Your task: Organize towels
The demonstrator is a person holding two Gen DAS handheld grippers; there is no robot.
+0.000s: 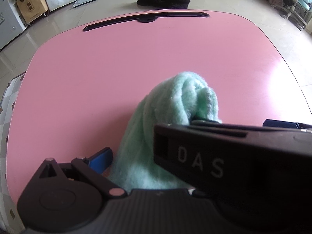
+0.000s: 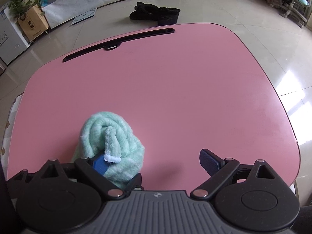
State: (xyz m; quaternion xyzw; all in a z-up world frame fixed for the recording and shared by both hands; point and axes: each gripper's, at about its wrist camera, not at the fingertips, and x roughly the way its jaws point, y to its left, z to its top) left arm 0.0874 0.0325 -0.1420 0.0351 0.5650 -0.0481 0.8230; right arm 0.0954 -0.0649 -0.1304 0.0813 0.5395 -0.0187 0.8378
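Though bunched, towel (image 2: 109,136) against open right tool (image 2: 154,161).

One mint towel (image 2: 109,136), one pink table (image 2: 175,87), seemingly two black slippers (image 2: 156,13), one cardboard box (image 2: 33,24)

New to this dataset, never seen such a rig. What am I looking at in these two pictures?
No robot: a person holds a two-finger gripper in each hand, each with a fisheye camera looking along its fingers. One picture is from the left gripper, one from the right gripper. A rolled mint towel lies on the pink table. Both grippers look open; nothing is clamped. The towel leans on the right gripper's left pad, a corner draped over it. The black body marked DAS is probably the right gripper.
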